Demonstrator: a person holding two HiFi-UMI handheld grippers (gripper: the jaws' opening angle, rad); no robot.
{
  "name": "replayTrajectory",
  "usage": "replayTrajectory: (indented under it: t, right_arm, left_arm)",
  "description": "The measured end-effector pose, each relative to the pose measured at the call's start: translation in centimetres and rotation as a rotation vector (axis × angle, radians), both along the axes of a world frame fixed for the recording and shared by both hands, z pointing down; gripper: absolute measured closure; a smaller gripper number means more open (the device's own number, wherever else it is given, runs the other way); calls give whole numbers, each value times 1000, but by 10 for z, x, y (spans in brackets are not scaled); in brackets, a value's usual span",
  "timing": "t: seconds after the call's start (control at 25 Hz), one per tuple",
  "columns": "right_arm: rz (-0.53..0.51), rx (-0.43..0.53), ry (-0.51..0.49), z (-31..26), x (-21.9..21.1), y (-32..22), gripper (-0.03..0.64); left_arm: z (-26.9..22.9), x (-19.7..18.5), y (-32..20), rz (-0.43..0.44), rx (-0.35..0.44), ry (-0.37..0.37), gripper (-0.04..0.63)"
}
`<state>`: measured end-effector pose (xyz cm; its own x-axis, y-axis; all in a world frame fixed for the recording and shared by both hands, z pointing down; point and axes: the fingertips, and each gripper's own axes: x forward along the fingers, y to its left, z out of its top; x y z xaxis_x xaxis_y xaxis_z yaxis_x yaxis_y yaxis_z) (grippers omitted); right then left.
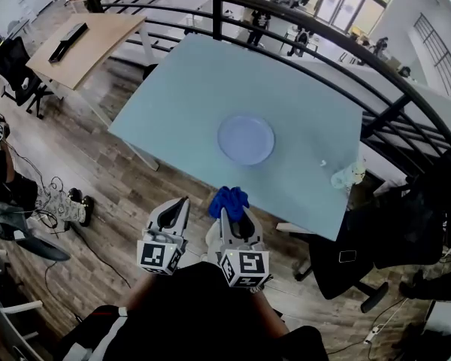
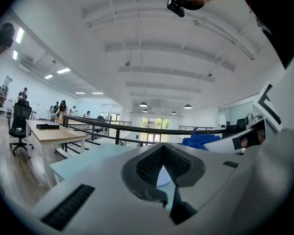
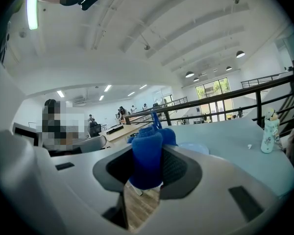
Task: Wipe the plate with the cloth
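We record right tongs [image 1: 227, 215] clamped on the blue cloth [image 1: 228, 200], at 6 o'clock from the plate [image 1: 246, 139] on the worktop [image 1: 301, 104]; left tongs [image 1: 183, 201] together, empty.

The cloth [image 1: 228, 200] is bright royal blue. The plate [image 1: 246, 139] is a pale, glassy blue on a light blue-green desk [image 1: 210, 89]. The left claw [image 1: 183, 201] and right claw [image 1: 229, 209] are whitish grey, with black-and-white square markers [image 1: 159, 256]. Around the desk, the floor [image 1: 98, 171] is brown wood planking.
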<state>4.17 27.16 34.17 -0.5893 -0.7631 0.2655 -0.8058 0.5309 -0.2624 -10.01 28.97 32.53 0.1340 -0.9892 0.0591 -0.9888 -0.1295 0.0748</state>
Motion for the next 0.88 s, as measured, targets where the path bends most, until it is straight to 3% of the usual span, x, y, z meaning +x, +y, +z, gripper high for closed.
replayTrajectory:
  t: [0.24, 0.64, 0.88]
  right_arm:
    - [13, -17, -15, 2, -2, -45, 497]
    - [20, -38, -32, 1, 3, -121, 497]
    - [12, -2, -41, -10, 2, -168, 497]
  left_arm:
    - [0, -3, -45, 9, -35, 0, 595]
    - [-6, 5, -124, 35, -25, -19, 595]
    - [-12, 4, -167, 32, 0, -30, 595]
